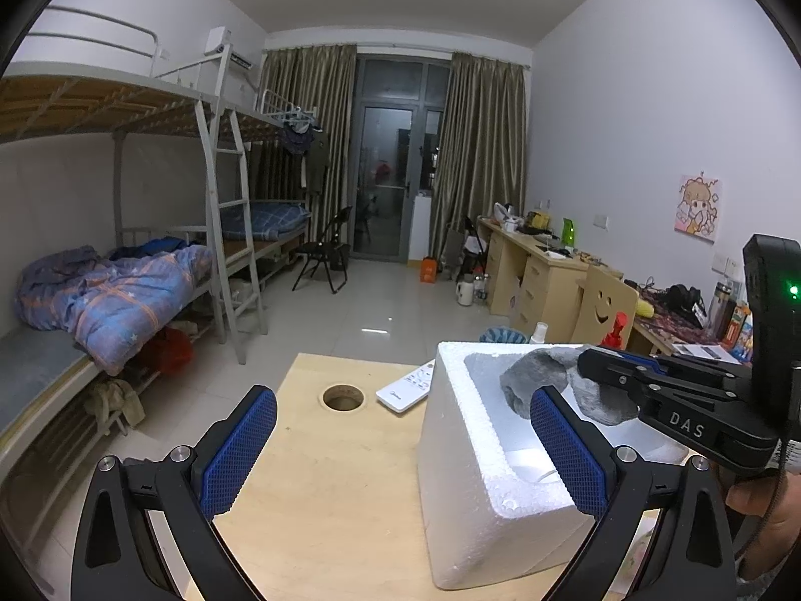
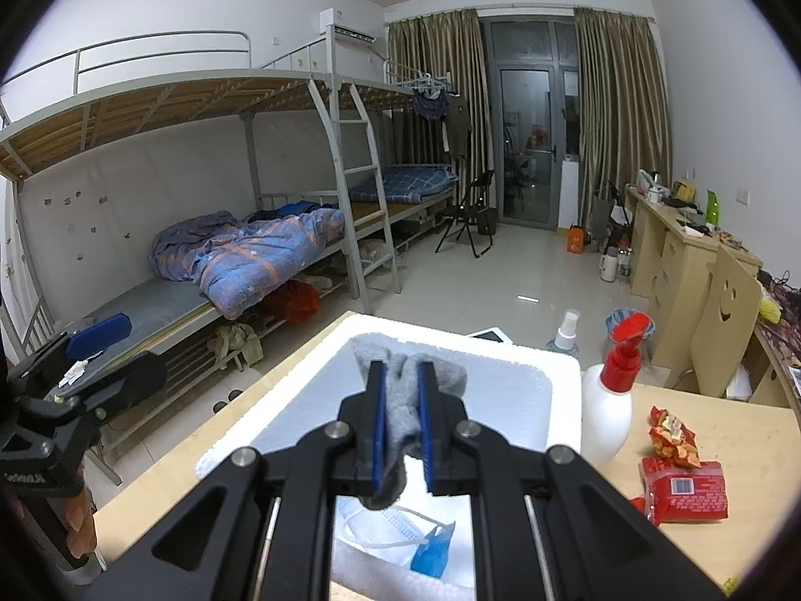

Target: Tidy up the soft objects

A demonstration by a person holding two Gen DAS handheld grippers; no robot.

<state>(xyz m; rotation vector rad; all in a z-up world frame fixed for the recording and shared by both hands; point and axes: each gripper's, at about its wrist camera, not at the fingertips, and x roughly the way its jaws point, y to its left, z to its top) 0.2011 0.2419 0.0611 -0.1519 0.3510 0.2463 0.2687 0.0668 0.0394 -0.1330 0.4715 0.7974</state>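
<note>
The left gripper (image 1: 400, 451) stood wide open and empty beside the foam box (image 1: 450, 501). The right gripper (image 2: 400, 410) was pinched on 1 grey sock (image 2: 400, 400), hanging over the box's hollow, so the depositing step looked underway. Next it likely needed lowering and opening. Inside lay 1 face mask (image 2: 395, 526); to the right stood 1 spray bottle (image 2: 608, 415) and 2 red snack packs (image 2: 686, 491).

Sock (image 2: 400, 400) over foam box (image 2: 520, 365); mask (image 2: 395, 526) inside; spray bottle (image 2: 608, 410) just right.
</note>
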